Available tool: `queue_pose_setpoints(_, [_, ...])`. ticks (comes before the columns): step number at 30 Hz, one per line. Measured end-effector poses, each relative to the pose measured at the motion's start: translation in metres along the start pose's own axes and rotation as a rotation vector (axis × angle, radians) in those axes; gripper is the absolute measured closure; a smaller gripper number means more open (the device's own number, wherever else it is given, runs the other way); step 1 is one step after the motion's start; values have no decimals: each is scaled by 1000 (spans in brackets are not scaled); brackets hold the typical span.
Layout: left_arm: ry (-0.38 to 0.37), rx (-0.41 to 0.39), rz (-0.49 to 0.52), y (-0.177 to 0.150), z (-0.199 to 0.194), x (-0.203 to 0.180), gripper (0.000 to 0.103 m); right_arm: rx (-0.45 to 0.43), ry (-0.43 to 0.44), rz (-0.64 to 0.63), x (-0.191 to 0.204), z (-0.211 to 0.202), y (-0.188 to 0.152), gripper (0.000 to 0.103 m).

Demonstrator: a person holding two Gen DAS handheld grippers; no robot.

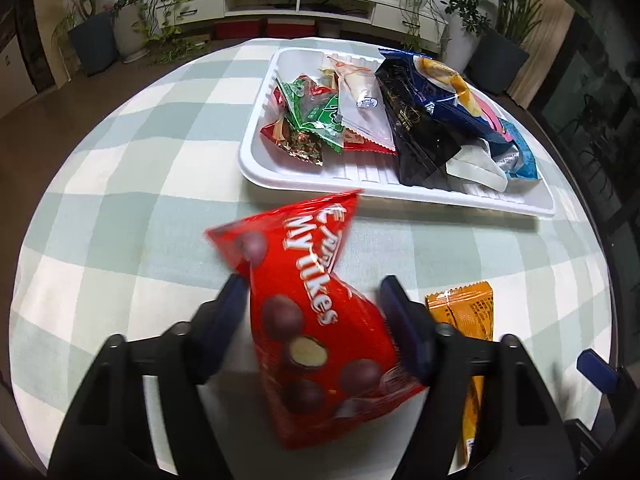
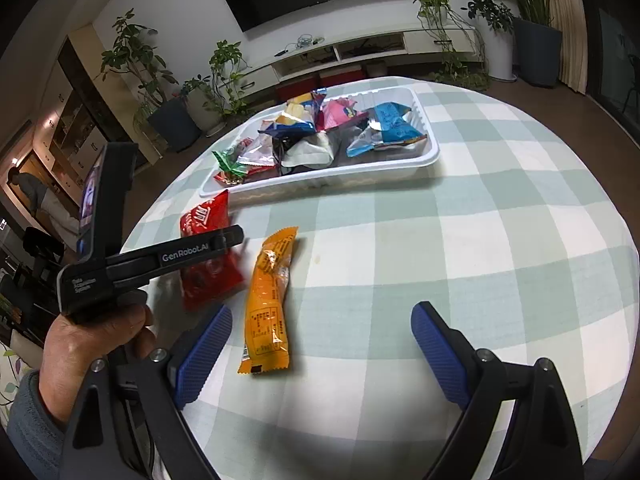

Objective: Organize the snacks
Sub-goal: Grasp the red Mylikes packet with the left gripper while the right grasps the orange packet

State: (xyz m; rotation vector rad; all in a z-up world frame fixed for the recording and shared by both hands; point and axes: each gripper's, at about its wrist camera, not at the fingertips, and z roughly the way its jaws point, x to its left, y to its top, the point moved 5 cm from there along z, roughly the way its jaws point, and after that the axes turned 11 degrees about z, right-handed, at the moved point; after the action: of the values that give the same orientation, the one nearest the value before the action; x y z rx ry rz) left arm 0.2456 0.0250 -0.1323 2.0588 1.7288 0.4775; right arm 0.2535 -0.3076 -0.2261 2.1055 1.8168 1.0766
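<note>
Between my left tongs (image 1: 312, 316) sits the red chocolate-ball bag (image 1: 316, 312), both blue pads against its sides, so they grip it just above the checked tabletop (image 1: 120, 200), near the white tray (image 1: 256, 148). That tray holds a heap of snack packets (image 1: 424, 116). Beside the red bag lies the orange packet (image 2: 269, 300), flat on the cloth. My right tongs (image 2: 320, 344) gape wide with nothing between them, the orange packet just left of centre before them.
</note>
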Motion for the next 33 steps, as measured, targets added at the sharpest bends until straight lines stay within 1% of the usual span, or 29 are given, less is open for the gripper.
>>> queue_pose_setpoints(2, [1, -4, 17, -1, -1, 0, 48, 5, -7, -2, -1, 2, -1, 10])
queue_pose_setpoints(8, [-18, -15, 86, -12, -10, -1, 58, 30, -34, -25, 3, 10, -4, 10])
queue_pose_setpoints(11, [-30, -22, 127, -22, -17, -1, 64, 45, -45, -63, 13, 17, -6, 11])
queue_pose_setpoints(14, [-39, -26, 148, -30, -24, -1, 67, 54, -56, -119, 26, 27, -7, 14])
queue_pose_setpoints(21, [-35, -32, 168, -52, -42, 2, 67, 102, -118, -218, 46, 56, -6, 26])
queue_pose_setpoints(23, [-34, -33, 166, -57, -45, 2, 67, 119, -135, -234, 48, 63, -7, 32])
queue_pose_setpoints(24, [-32, -35, 165, -60, -47, 2, 67, 123, -148, -242, 49, 66, -8, 33])
queue_pose_setpoints(28, [-30, -44, 159, -65, -52, 1, 67, 112, -180, -279, 52, 68, -11, 34])
queue_pose_setpoints(30, [-29, -45, 159, -65, -53, 0, 67, 107, -188, -284, 51, 67, -11, 37])
queue_pose_setpoints(33, [-29, -47, 161, -69, -55, -1, 67, 105, -196, -284, 49, 65, -11, 45])
